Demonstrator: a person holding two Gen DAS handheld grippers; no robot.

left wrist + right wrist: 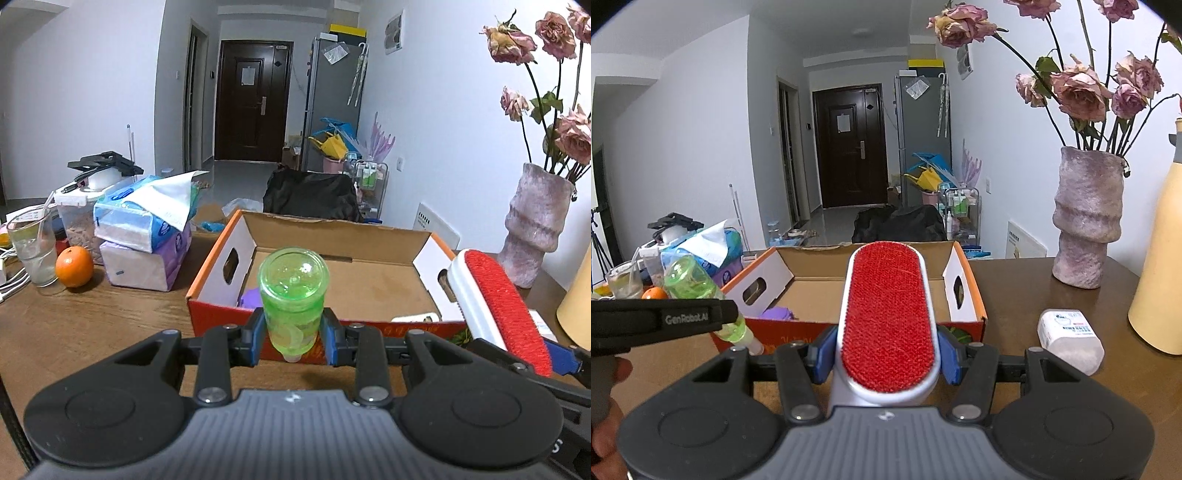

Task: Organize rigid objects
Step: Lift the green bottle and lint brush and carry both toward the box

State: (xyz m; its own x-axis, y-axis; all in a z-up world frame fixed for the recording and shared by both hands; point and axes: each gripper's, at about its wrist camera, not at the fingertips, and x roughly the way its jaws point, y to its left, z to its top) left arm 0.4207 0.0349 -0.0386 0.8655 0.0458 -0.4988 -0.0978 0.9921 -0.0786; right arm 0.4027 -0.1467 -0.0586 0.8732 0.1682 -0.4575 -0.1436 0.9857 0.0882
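Closest to each lens, both tools are loaded. Left gripper (pixel 294 334) has its blue pads pressed against the sides of a green translucent bottle (pixel 294 295), which points forward and a little up, its base toward the box. Right gripper (pixel 886 350) clamps a lint brush (pixel 888 317) with a red bristle face and white body, its jaws standing wider than the left's because the brush is broader. Neither item touches the wooden table (pixel 92 325); each hangs just short of the near red wall of the cardboard box (pixel 332 236), and from the left wrist view the brush shows alongside the bottle at the right.

Inside the box a purple object (pixel 777 314) lies at the near left corner; the rest of the visible floor is bare brown card. A small flat white item (pixel 415 318) shows at the near right wall in the left view, though whether it lies inside cannot be told.

By my judgement, the job is at an early-to-middle point: one thing seems boxed and two are carried but not yet released. A white container (pixel 1069 338) lying on the table to the right of the box may also be waiting.

Farther back stand tissue packs, an orange, a glass and a vase of dried roses, probably not part of the sorting.
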